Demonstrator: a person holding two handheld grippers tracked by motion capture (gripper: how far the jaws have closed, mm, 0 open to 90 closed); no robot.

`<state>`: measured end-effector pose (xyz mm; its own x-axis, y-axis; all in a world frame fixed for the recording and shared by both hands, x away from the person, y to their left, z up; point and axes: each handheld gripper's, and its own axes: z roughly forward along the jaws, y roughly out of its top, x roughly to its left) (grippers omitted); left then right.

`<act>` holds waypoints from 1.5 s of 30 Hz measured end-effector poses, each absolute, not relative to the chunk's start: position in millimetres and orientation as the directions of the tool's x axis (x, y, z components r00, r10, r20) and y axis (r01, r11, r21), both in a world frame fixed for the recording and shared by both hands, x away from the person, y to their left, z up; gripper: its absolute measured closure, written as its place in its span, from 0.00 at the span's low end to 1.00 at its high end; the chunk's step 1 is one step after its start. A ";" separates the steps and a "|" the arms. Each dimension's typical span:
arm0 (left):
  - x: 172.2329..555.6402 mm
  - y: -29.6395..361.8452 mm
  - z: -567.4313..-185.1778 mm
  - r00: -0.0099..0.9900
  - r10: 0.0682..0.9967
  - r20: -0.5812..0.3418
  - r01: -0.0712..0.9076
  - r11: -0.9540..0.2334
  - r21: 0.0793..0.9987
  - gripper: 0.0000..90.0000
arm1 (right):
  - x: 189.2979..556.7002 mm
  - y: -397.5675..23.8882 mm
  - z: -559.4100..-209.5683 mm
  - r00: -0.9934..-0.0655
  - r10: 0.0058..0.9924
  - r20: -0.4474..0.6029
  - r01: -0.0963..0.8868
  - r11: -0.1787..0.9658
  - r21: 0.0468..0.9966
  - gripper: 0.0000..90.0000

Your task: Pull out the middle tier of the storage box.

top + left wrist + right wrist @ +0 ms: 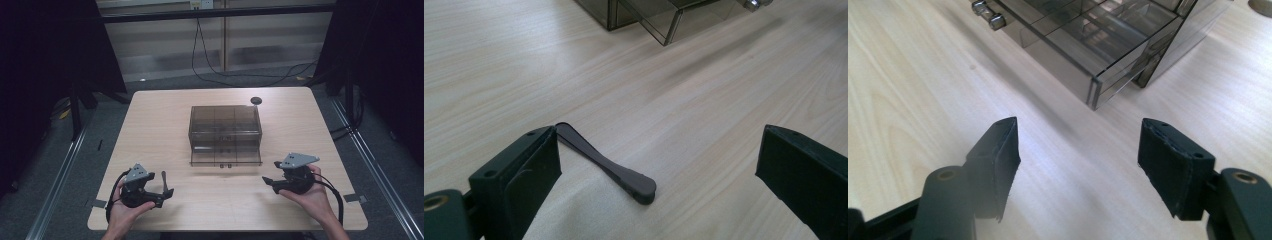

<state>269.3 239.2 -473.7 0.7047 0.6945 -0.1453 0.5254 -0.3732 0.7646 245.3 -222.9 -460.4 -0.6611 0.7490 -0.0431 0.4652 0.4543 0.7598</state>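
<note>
At six o'clock of the drawer box (225, 134), our left claw (165, 191) and right claw (269, 183) gape empty. A dark spatula (606, 167) lies on the worktop (160, 130) by the left claw, ungrasped; the bottom drawer (1068, 50) is pulled out, so stowing seems left.

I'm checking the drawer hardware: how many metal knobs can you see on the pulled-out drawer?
2: both knobs sit side by side at the middle of the front of the open drawer of the smoky clear box. Other drawers' knobs may be hidden.

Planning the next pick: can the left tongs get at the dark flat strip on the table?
Probably yes: the left tongs stand open, the dark strip lies on bare table by one jaw.
</note>
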 end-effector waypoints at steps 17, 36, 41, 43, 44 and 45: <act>270.9 242.5 -466.3 0.698 0.693 -0.181 0.552 -0.360 0.752 0.20 | 224.9 -239.8 -473.5 -0.617 0.787 0.015 0.482 0.363 0.798 0.34; 279.5 247.6 -458.0 0.700 0.692 -0.175 0.596 -0.432 0.677 0.37 | 223.9 -236.0 -477.9 -0.630 0.776 0.028 0.485 0.366 0.795 0.33; 285.5 247.0 -455.4 0.698 0.693 -0.180 0.617 -0.455 0.642 0.46 | 224.3 -236.2 -478.1 -0.631 0.775 0.023 0.484 0.370 0.793 0.33; 287.7 245.8 -454.5 0.697 0.693 -0.183 0.626 -0.463 0.628 0.49 | 224.1 -236.0 -478.2 -0.630 0.776 0.022 0.485 0.372 0.791 0.33; 288.3 245.6 -453.2 0.696 0.695 -0.180 0.631 -0.472 0.616 0.50 | 224.0 -235.7 -478.5 -0.631 0.775 0.019 0.485 0.376 0.789 0.33; 289.4 244.7 -453.0 0.697 0.695 -0.180 0.631 -0.474 0.614 0.50 | 223.9 -235.4 -478.7 -0.634 0.773 0.023 0.487 0.376 0.789 0.33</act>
<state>289.4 244.7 -453.0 0.6965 0.6947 -0.1795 0.6310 -0.4738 0.6143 223.9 -235.4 -478.7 -0.6339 0.7731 0.0229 0.4867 0.3756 0.7887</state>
